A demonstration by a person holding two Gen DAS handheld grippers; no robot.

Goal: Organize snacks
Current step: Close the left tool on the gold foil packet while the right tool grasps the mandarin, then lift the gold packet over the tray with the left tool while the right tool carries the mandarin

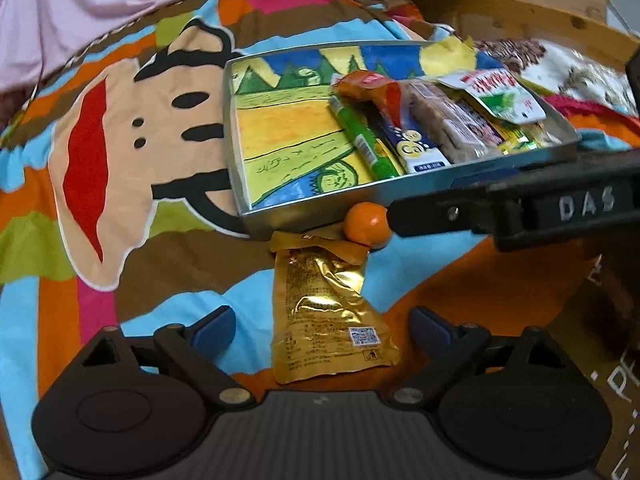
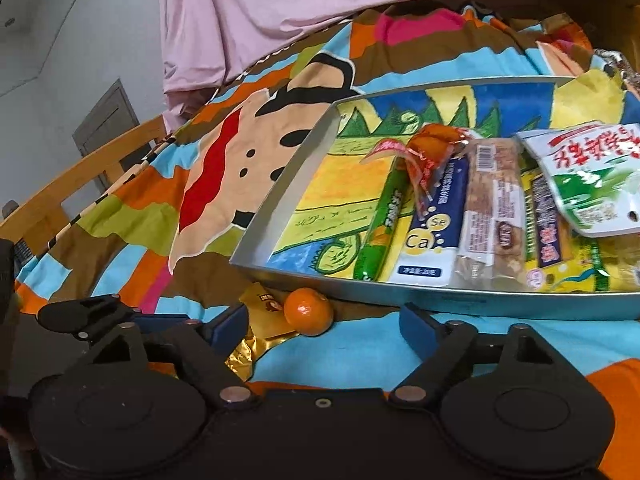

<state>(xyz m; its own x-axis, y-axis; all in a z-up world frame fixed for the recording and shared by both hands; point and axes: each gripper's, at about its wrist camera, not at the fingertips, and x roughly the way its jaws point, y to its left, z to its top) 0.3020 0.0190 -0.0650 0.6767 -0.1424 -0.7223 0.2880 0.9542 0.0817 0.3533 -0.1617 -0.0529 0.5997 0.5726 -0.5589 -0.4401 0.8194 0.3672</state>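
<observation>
Straddling the gold pouch [image 1: 328, 316], left gripper [image 1: 322, 330] has jaws wide, pads apart from it, likely lining up a pick. Right gripper [image 2: 320, 326] also wide, holding nothing, aimed at the orange [image 2: 308, 311] sitting against the tray's [image 2: 280, 216] near wall on the bed. Tray holds snacks packed toward its right end: green stick [image 2: 378, 232], white-blue pack [image 2: 434, 236], cereal bar [image 2: 494, 216]; the far-right packs are hard to tell apart. Left end bare.

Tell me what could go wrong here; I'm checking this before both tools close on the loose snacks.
1. The small round orange fruit lies partly on the gold foil pouch; lifting the pouch could roll it away.
2. The left tool and right tool, both open, work close together and could collide beside the metal tray.
</observation>
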